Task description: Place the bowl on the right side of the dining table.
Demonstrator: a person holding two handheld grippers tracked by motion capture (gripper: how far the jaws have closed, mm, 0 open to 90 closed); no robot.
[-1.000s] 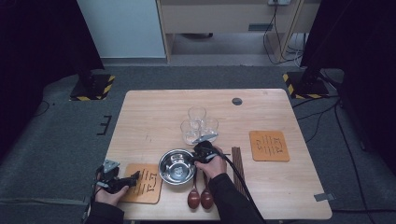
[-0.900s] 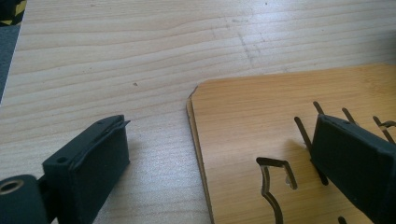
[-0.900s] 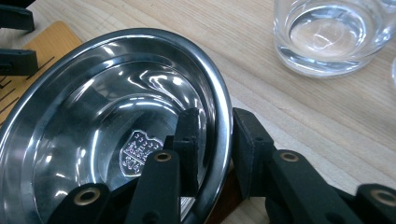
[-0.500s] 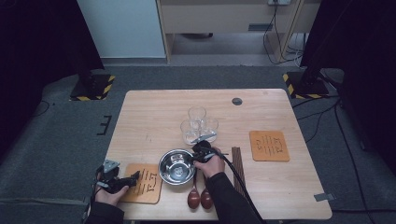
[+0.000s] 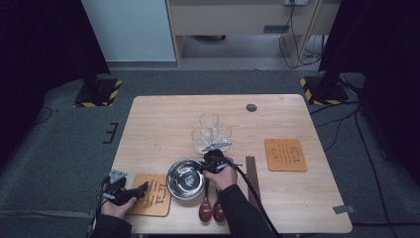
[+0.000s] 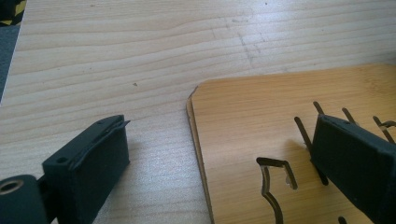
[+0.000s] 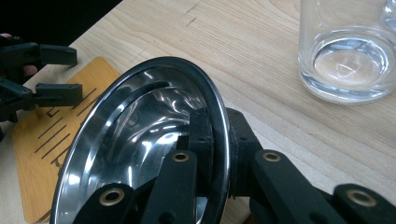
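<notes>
The right tool [image 7: 219, 154] has just closed, pinching the steel bowl's [image 5: 185, 179] rim. That thin grip may slip, tipping the bowl onto the glasses [image 5: 212, 133]. The left tool [image 6: 224, 158] stands open, empty, straddling the coaster's [image 6: 261, 121] edge.

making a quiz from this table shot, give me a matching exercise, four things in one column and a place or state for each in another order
Things:
1. steel bowl
2. left gripper
3. three glasses
4. right-hand wooden coaster

Places or states:
A. clustered at mid-table
B. rim pinched by the right gripper
C. lying bare, apart from both hands
D. jaws open over the left-hand coaster's edge

Pairs: 1-B, 2-D, 3-A, 4-C
</notes>
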